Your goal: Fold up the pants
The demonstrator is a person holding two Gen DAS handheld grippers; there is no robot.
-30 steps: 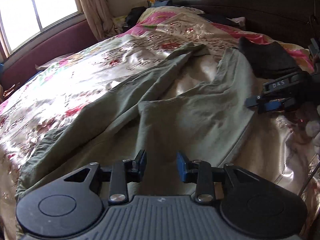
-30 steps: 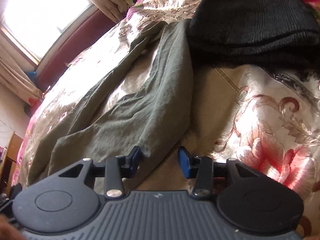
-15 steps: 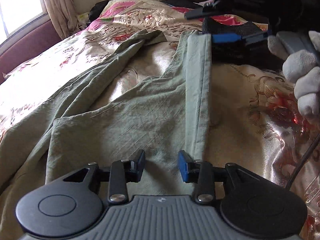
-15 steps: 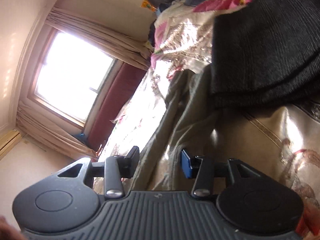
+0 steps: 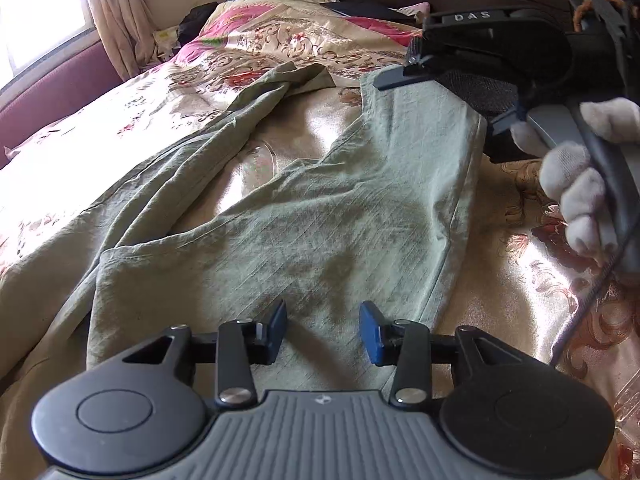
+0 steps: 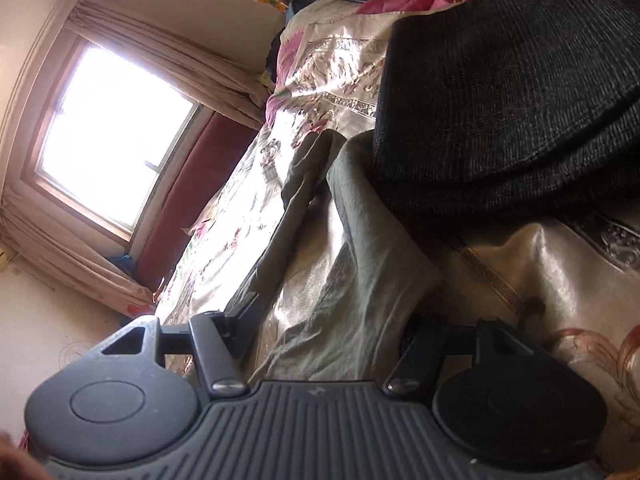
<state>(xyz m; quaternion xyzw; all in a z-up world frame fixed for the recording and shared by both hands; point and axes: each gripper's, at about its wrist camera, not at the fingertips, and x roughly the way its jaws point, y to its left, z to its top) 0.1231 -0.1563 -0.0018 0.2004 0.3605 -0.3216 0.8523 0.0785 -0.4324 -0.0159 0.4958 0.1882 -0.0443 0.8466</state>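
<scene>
A bright window point(image 6: 108, 136) with pale beige curtains point(image 5: 116, 20) stands at the far left, beside a maroon padded wall panel point(image 5: 52, 88). The shiny floral satin bedspread point(image 5: 100, 128) stretches from there across the bed. On it lie the crumpled olive-green cotton pants point(image 5: 320, 232), spread flat, their 2 legs running away toward the pillows with bare bedspread showing between them.

The left gripper point(image 5: 323, 332) hovers low over the near part of the pants, its 2 blue-padded fingers point(image 5: 370, 334) spread apart with nothing between them.

Farther right, the right gripper point(image 6: 332, 334) is wide open, 1 finger on each side of the right leg's fabric. In the left wrist view its upper finger sits at the leg's far end. A white-gloved hand point(image 5: 580, 184) holds it. A folded black knit garment point(image 6: 512, 92) lies just beside that leg.
</scene>
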